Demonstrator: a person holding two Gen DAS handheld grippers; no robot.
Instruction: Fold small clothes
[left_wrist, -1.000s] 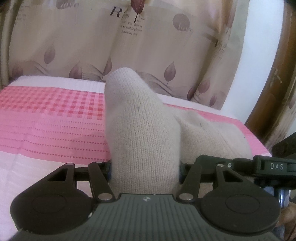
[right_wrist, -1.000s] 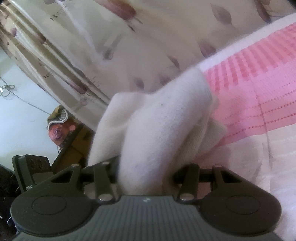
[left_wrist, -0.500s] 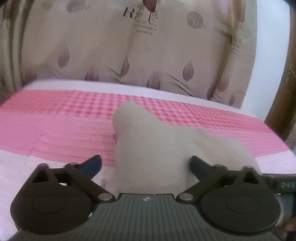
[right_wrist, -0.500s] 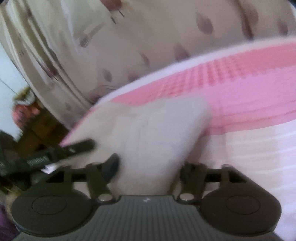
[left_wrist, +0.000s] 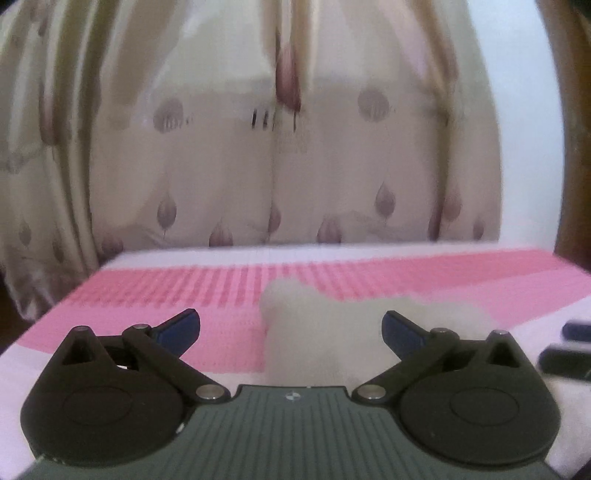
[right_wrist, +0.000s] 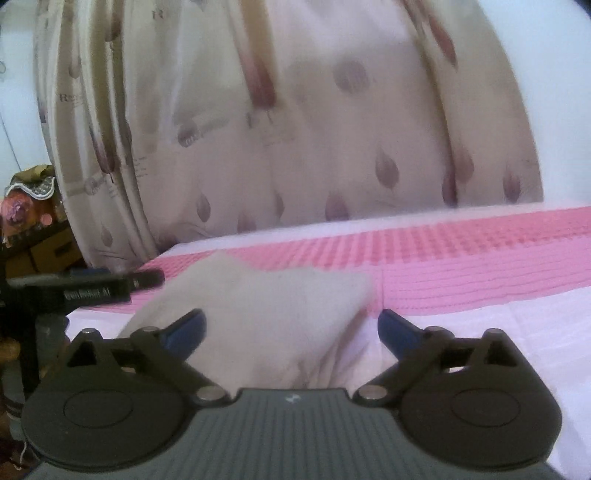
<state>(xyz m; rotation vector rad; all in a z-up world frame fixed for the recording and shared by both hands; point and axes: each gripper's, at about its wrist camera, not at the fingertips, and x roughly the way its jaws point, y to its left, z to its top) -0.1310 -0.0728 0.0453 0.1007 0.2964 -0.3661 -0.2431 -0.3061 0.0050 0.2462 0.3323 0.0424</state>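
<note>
Letting go is what you've just done: a second ago both claws pinched the beige garment (right_wrist: 258, 314), and now the left claw (left_wrist: 291, 332) and right claw (right_wrist: 291, 330) stand spread wide, pads clear. It lies bunched on the pink bed (right_wrist: 480, 273), so this fold looks finished.

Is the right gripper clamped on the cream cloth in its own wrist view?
No. The right gripper stands wide open, its pads clear of the cream cloth lying on the bedspread.

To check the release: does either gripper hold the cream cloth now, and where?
Nothing is held. The left gripper and the right gripper have just opened; the cream cloth lies free on the bed.
</note>
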